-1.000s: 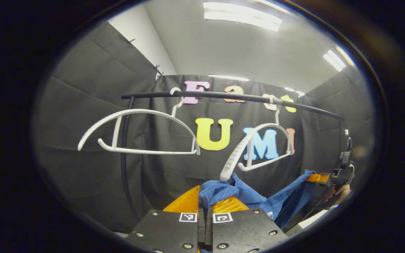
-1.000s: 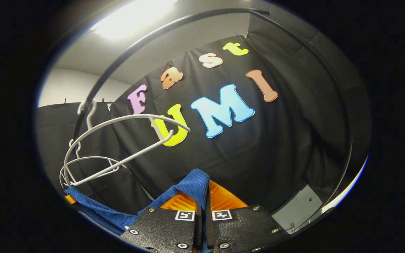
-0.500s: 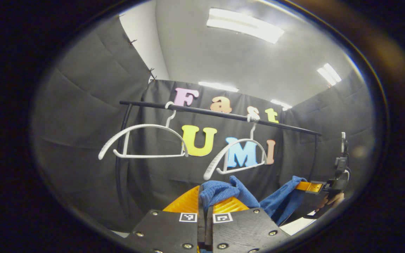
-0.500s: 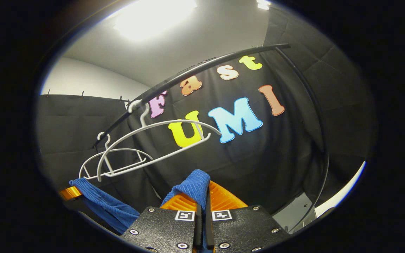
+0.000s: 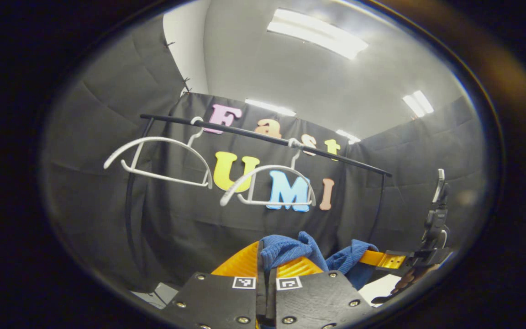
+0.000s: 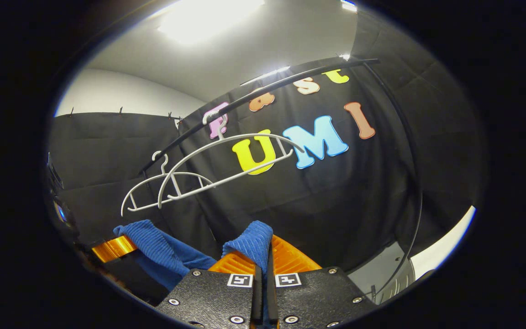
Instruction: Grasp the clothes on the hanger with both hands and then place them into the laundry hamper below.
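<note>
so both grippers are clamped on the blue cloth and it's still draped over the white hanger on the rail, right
Not quite. Both the left gripper and right gripper are clamped on the blue cloth, but it is off the hanger. The left gripper view shows both white hangers bare on the rail, the cloth below them.

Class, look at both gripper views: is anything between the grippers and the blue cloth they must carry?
No. The left gripper and the right gripper are each shut directly on the blue cloth. Both white hangers hang bare above it. The hamper's position cannot be judged.
</note>
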`<state>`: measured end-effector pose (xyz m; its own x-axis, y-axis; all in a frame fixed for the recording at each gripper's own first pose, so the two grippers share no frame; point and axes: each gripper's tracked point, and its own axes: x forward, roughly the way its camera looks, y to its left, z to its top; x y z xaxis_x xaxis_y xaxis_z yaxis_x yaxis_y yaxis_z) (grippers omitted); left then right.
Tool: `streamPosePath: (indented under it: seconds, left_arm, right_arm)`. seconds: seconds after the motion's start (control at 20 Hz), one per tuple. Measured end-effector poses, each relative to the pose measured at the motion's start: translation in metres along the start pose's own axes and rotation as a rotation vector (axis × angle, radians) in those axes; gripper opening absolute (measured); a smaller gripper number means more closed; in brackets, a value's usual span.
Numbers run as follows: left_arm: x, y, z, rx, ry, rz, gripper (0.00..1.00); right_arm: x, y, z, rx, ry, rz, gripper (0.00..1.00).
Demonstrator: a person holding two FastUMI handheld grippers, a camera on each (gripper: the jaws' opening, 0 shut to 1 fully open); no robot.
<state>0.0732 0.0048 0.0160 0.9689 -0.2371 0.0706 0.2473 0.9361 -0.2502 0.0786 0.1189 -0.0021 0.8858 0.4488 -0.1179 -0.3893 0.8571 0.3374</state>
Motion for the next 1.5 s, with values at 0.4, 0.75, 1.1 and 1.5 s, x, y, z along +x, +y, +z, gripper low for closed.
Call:
streamPosePath:
  seconds: [0.4,0.75,1.1,1.5]
  left_arm:
    - [-0.015,-0.007,-0.128,-0.038,0.192,0.032,0.01]
    - [-0.032,0.013,-0.216,-0.005,0.362,0.096,0.01]
    - [-0.051,0.038,-0.294,0.06,0.524,0.151,0.01]
    - [-0.076,0.046,-0.366,0.101,0.698,0.154,0.05]
  right_arm:
    - [-0.016,-0.028,-0.088,-0.059,0.187,-0.044,0.04]
    - [-0.038,-0.048,-0.149,-0.115,0.342,-0.083,0.04]
    - [-0.063,-0.063,-0.208,-0.177,0.513,-0.116,0.05]
    - [-0.081,-0.086,-0.244,-0.208,0.669,-0.172,0.11]
